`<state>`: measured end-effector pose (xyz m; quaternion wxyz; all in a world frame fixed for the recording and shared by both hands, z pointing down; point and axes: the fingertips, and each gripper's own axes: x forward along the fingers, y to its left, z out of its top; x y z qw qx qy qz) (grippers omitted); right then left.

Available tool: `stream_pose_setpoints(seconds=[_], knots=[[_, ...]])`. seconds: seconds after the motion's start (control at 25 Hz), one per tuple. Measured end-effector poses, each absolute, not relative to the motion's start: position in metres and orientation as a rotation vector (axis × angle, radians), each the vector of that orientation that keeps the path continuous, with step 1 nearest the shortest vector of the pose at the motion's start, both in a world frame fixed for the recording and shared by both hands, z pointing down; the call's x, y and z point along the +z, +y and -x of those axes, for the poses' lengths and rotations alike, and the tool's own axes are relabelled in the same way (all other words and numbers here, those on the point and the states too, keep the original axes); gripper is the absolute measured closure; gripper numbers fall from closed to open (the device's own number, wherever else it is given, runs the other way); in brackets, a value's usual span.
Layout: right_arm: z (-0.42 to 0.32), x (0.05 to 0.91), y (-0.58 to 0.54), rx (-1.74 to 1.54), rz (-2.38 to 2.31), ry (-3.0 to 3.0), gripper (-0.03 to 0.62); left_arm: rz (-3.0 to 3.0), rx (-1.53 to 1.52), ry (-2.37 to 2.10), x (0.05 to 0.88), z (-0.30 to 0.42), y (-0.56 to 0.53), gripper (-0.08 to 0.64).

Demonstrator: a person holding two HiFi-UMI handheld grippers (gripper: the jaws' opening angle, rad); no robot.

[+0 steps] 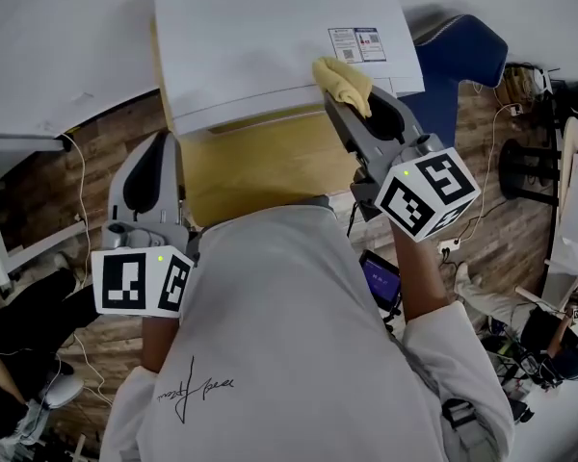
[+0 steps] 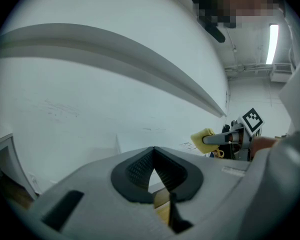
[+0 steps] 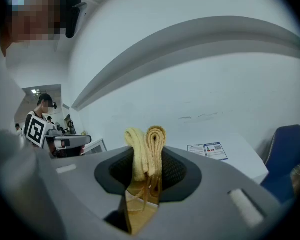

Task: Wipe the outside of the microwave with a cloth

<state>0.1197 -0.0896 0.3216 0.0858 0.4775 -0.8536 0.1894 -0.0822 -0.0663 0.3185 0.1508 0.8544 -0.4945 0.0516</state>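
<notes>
The white microwave stands on a yellow wooden top, with a printed label near its right edge. My right gripper is shut on a folded yellow cloth, which rests on the microwave's top front corner just below the label. The right gripper view shows the cloth pinched upright between the jaws, with the microwave top behind it. My left gripper hangs to the left of the microwave front, shut with nothing in it. In the left gripper view its pads meet at the tip.
A blue chair stands right of the microwave. Cables and a black stand lie on the wooden floor. A small dark device with a blue screen sits beside my right arm. White walls close in behind and to the left.
</notes>
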Motion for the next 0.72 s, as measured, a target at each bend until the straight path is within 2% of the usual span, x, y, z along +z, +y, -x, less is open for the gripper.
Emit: stream_pose_setpoints(seconds=[0.32,0.72], knots=[[-0.14,0.319,-0.064,0.558,-1.539,-2.543,0.471,-2.44,0.143,-1.414,0.325,0.075,-0.059,0.566],[-0.136,0.311,-0.05,0.512,-1.463,-2.584,0.474,-2.439,0.068,-1.393,0.324,0.069,-0.054,0.566]])
